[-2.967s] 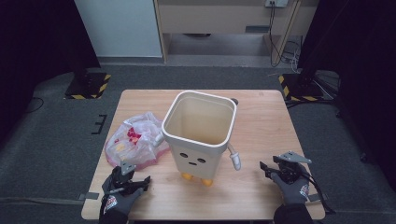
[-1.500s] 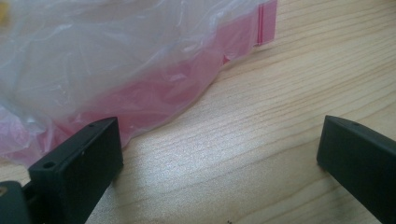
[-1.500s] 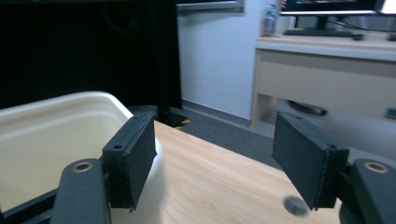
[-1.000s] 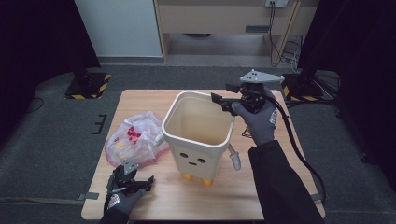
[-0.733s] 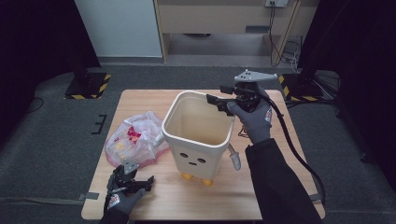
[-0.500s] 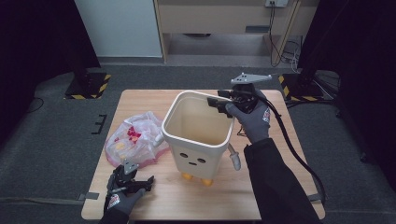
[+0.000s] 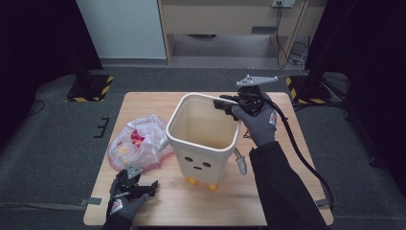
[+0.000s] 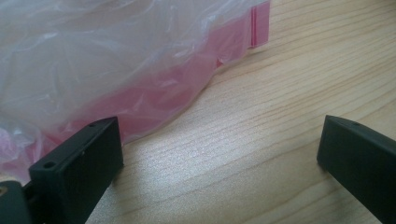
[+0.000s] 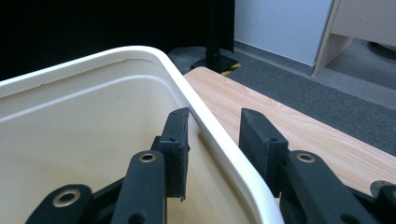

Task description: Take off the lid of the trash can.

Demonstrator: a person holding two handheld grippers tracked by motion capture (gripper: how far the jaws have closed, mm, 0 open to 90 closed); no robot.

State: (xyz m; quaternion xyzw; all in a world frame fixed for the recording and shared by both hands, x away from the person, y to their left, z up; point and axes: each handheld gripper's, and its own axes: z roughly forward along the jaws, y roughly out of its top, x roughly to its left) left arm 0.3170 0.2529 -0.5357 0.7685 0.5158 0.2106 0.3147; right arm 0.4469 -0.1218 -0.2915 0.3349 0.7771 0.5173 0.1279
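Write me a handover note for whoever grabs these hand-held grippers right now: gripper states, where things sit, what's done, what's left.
Right hand-held gripper: jaws straddle the far rim of the cream plastic bin with a face and have just been closing, one inside, one outside; a gap shows on the outside.
Left hand-held gripper: open, on the wooden table beside the clear plastic bag with pink seal.
Done: rim reached.
Left: probably finish the grip; bag untouched.

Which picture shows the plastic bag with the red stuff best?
The high view: there the whole plastic bag lies on the table left of the white bin. The left gripper view shows just a clear and pink part of it, close up by one jaw of the left gripper.
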